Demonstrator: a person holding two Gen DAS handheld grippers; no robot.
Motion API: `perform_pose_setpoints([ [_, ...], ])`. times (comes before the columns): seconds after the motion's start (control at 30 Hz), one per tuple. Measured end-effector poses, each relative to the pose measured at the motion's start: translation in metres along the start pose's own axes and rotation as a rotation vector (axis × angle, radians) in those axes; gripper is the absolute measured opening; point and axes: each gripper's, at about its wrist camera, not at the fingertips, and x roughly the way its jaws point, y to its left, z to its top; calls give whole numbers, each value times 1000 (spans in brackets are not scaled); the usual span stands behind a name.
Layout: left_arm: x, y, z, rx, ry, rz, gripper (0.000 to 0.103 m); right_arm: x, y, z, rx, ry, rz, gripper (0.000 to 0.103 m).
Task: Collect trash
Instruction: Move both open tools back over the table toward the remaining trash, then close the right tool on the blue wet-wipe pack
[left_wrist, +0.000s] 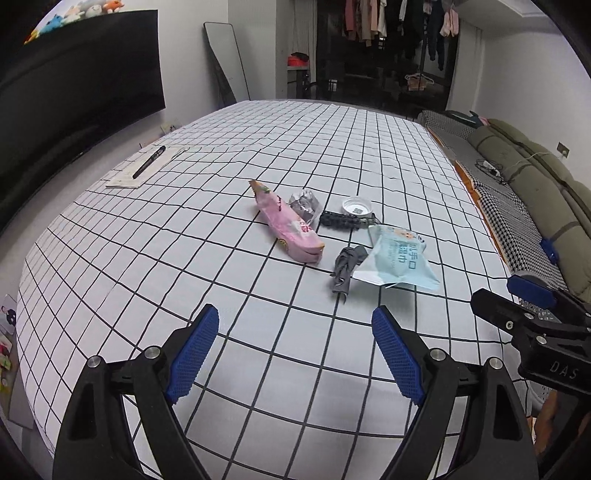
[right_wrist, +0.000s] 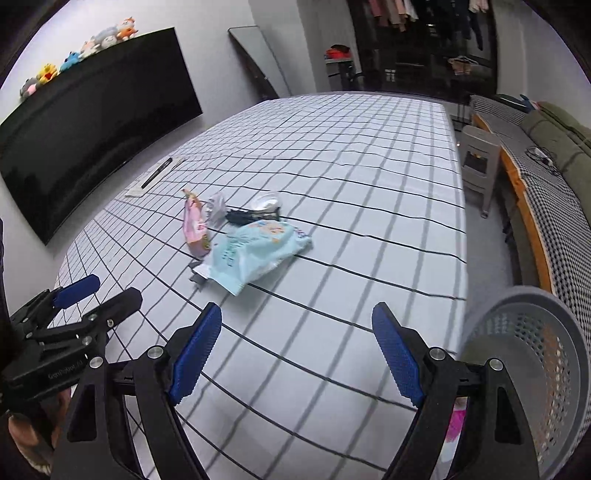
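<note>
The left gripper (left_wrist: 295, 350) tilted down over the checked tablecloth (left_wrist: 184, 258), its blue pads (left_wrist: 194, 354) spread wide with nothing between them. The right gripper (right_wrist: 297, 350) took the same downward tilt, jaws likewise wide and empty. The trash lay ahead of both tools in one cluster: a pink wrapper (left_wrist: 288, 225), a crumpled silver wrapper (left_wrist: 304, 205), a black braided piece (left_wrist: 340, 220), a white cap (left_wrist: 355, 206), a grey scrap (left_wrist: 345, 267) and a light blue wipes packet (left_wrist: 397, 260). In the right wrist view the packet hid most of the scrap. A grey perforated basket (right_wrist: 535, 354) stood just right of the right gripper, cut off by the frame.
</note>
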Motion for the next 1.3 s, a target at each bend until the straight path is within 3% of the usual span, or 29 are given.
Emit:
perform_pose_setpoints([
  [0.33,9,21,2,-44,5,21,83,47,20,27,-25,58,-15,80],
  [0.77,18,16,5,-50,10,-11,83,55,-32,26,53,77,-133,80],
  [1.03,20,15,5,-52,10,-13,83,44,-22,35,52,49,-91,80],
  [1.3,23,20,4,-59,17,-10,83,68,2,52,55,96,-33,80],
])
